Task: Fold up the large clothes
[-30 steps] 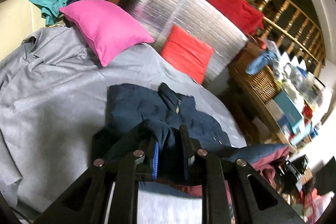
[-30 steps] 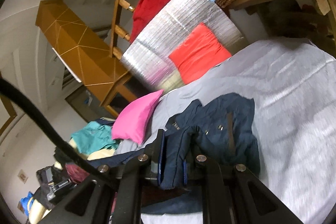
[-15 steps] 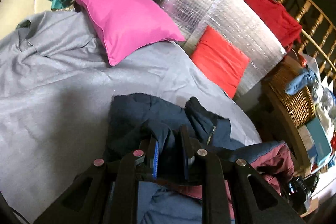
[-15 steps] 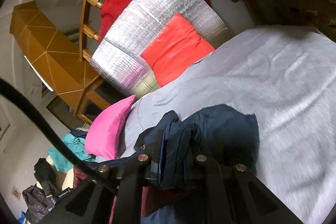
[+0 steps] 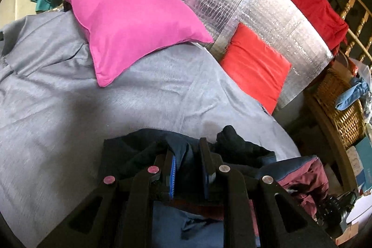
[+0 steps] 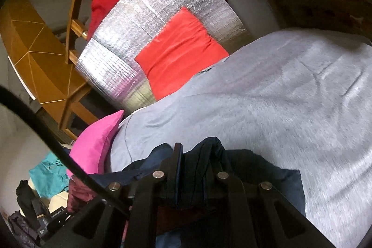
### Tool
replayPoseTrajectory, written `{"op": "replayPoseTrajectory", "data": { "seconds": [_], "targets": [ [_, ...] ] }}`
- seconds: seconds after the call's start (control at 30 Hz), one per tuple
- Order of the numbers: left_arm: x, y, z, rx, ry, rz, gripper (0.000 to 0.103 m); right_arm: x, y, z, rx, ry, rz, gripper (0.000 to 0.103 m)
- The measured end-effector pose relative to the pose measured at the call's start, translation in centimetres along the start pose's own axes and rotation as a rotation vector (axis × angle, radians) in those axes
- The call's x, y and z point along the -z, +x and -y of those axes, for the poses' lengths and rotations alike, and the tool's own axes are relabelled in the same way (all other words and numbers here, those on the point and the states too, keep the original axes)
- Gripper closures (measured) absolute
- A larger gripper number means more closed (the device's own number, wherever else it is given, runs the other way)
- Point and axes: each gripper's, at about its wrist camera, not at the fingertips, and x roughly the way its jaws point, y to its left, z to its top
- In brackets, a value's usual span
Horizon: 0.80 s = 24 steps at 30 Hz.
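A dark navy garment (image 5: pixel 241 150) lies bunched on the grey bed cover (image 5: pixel 69 108), near its front edge. My left gripper (image 5: pixel 187 150) is shut on a fold of it. In the right wrist view the same navy garment (image 6: pixel 251 162) shows, and my right gripper (image 6: pixel 196 155) is shut on another fold of it. Both grippers hold the cloth low over the cover. Most of the garment is hidden behind the gripper bodies.
A pink pillow (image 5: pixel 130 18) lies at the back of the cover. A red cushion (image 5: pixel 255 64) leans on a silver foil panel (image 5: pixel 267 6). A wicker basket (image 5: pixel 341 106) stands at right. A maroon and blue garment (image 5: pixel 304 176) lies beside the navy one.
Both grippers have drawn the navy garment toward the front edge. It has bunched up and far less of it shows on the cover. Both cameras have tipped toward the back.
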Motion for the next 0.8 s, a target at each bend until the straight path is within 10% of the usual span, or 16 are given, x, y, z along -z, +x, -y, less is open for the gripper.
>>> {"op": "replayPoseTrajectory", "data": {
  "seconds": [0.2, 0.27, 0.43, 0.67, 0.8],
  "targets": [
    [-0.2, 1.4, -0.5, 0.018, -0.031, -0.039, 0.067, 0.0, 2.9, 1.7, 0.018, 0.097, -0.069, 0.081],
    [-0.3, 0.8, -0.2, 0.033, -0.037, -0.005, 0.038, 0.1, 3.2, 2.3, 0.004, 0.129, -0.099, 0.072],
    [-0.9, -3.0, 0.8, 0.035, -0.016, 0.159, 0.019, -0.4, 1.4, 1.8, -0.047, 0.118, -0.033, 0.014],
    [0.1, -3.4, 1.2, -0.191, 0.029, 0.057, 0.019, -0.3, -1.1, -3.2, -0.092, -0.058, -0.040, 0.019],
    [1.6, -3.5, 0.1, -0.305, 0.005, -0.016, 0.019, 1.9, 0.3, -7.8, -0.086, -0.188, -0.171, 0.046]
  ]
}}
